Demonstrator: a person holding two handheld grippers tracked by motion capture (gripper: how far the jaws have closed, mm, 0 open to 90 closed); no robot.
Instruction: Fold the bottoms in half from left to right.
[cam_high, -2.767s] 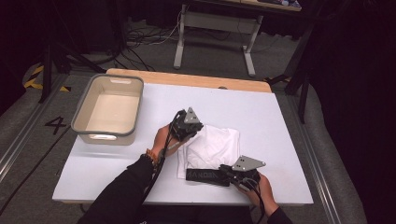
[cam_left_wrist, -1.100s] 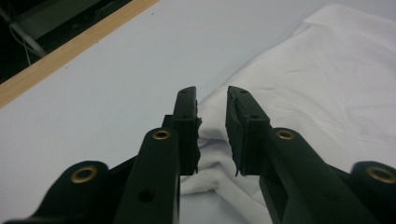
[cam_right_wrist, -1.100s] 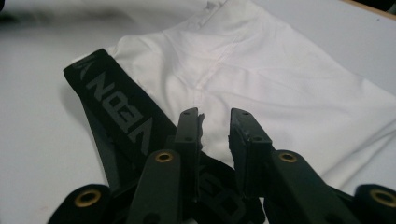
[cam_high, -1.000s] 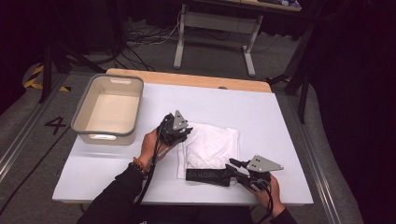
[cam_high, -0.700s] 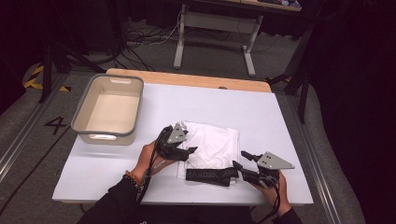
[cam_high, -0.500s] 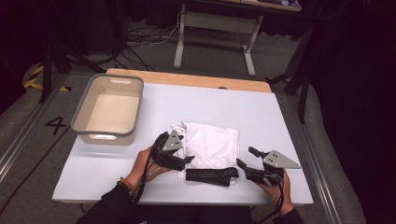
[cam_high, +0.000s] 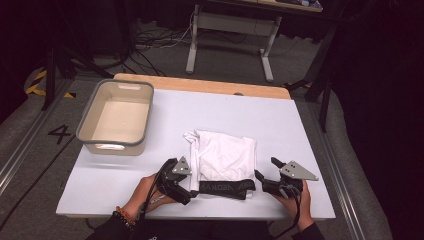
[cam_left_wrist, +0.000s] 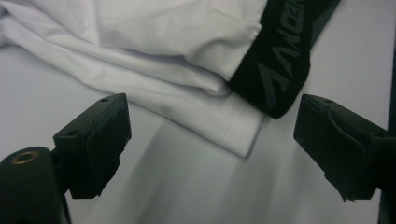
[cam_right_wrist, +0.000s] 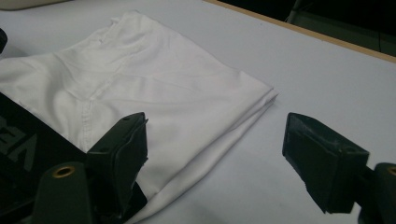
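Note:
A folded white garment with a black lettered waistband lies flat at the near middle of the table. My left gripper sits low at the waistband's left end. Its jaws have just been opening, and the left gripper view shows them wide apart. A corner of the white cloth and the waistband's tip lie ahead, untouched. My right gripper is off the garment's right side, jaws also just opened. The folded cloth edge lies in front of them, not pinched.
A beige tub stands at the table's left, apart from the garment. The white table top has a wooden strip along its far edge. Metal stand legs and cables are on the floor behind.
The left gripper came down from the garment's upper left to the waistband's left end and let go of the cloth. Both grippers' jaws opened. The right gripper drew slightly right.

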